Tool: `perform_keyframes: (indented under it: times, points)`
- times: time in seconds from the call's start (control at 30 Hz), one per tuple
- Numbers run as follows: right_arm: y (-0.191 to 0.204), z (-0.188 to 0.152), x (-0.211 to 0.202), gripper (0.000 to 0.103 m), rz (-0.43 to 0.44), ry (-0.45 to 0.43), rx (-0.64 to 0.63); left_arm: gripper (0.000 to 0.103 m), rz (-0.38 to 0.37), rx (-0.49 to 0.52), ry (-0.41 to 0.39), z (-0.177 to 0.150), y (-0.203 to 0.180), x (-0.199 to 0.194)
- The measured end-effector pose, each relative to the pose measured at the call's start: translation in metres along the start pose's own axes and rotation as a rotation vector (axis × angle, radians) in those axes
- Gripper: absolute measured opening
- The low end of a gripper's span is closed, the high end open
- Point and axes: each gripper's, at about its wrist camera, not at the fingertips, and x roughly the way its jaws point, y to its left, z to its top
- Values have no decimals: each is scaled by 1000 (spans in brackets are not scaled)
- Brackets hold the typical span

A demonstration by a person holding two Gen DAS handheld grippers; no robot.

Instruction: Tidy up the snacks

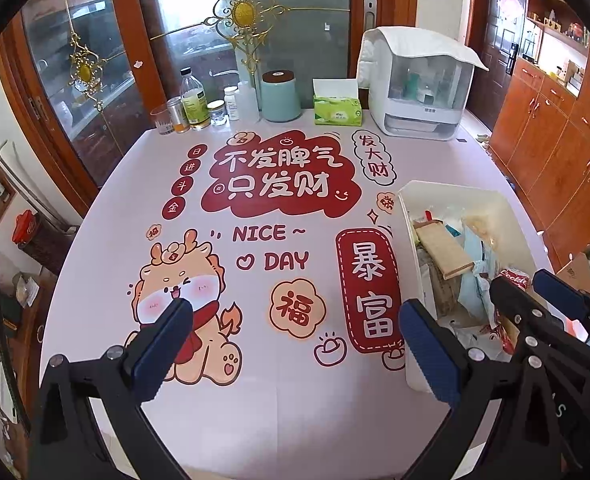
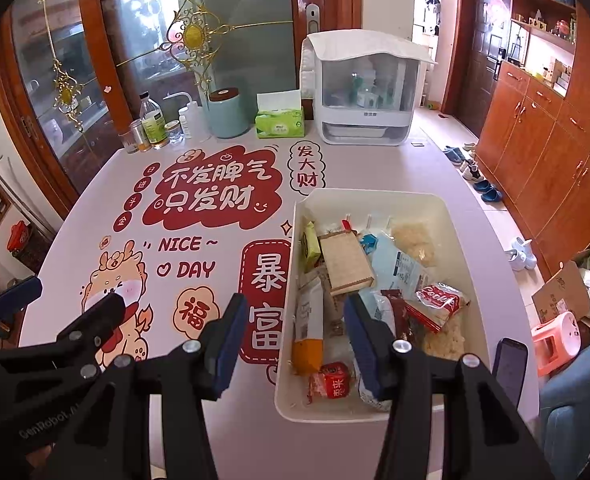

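Right gripper [image 2: 291, 344]: jaws spread wide, holding nothing, poised above the bin's near left wall as I watch remotely.
Left gripper [image 1: 295, 344]: equally wide, holding nothing, over the printed tablecloth [image 1: 255, 208] toward the table's near edge.
Snack bin [image 2: 375, 196]: cream tub at the table's right side; packets heaped inside, none visible on the cloth.
Top of heap: tan box [image 2: 345, 262], red cookie pack [image 2: 439, 304], red square pack [image 2: 331, 380].
Stage: I judge it fits either a heap awaiting sorting or snacks gathered in.
Handling: I'd grip rigid box edges squarely; crinkly bags may slip.
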Motion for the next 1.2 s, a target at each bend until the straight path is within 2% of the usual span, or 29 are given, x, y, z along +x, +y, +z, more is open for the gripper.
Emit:
perform_keyframes:
  times: [1.2]
  points:
    - [-8, -11, -6, 51, -11, 8, 10, 102, -11, 9, 4, -7, -7, -1]
